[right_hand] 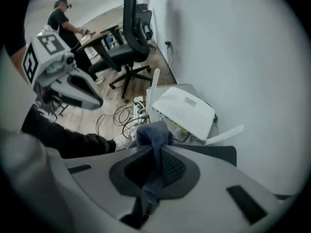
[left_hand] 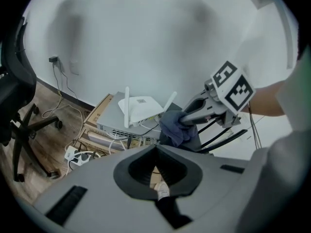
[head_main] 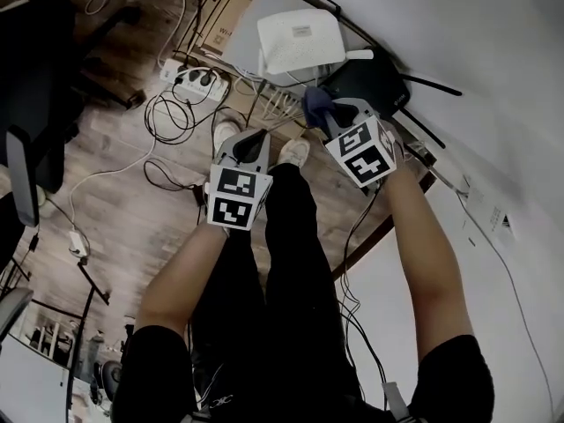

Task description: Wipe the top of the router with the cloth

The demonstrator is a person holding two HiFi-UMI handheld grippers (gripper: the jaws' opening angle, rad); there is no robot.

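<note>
The white router [head_main: 300, 40] with white antennas lies on a grey box by the wall; it also shows in the left gripper view, router [left_hand: 141, 108], and in the right gripper view, router [right_hand: 185, 111]. My right gripper [head_main: 333, 113] is shut on a blue-grey cloth [head_main: 315, 104], held just short of the router's near edge. The cloth [right_hand: 154, 136] hangs bunched between the jaws of the right gripper [right_hand: 155, 148]. My left gripper [head_main: 253, 141] hovers lower left of the router, apart from it. The left gripper [left_hand: 156, 148] is shut with nothing in it.
A black device [head_main: 374, 79] with antennas sits right of the router. A power strip [head_main: 196, 79] and tangled cables lie on the wooden floor at left. A cardboard box [head_main: 225, 16] lies behind. An office chair [right_hand: 129, 38] stands nearby; a person [right_hand: 60, 18] stands far back.
</note>
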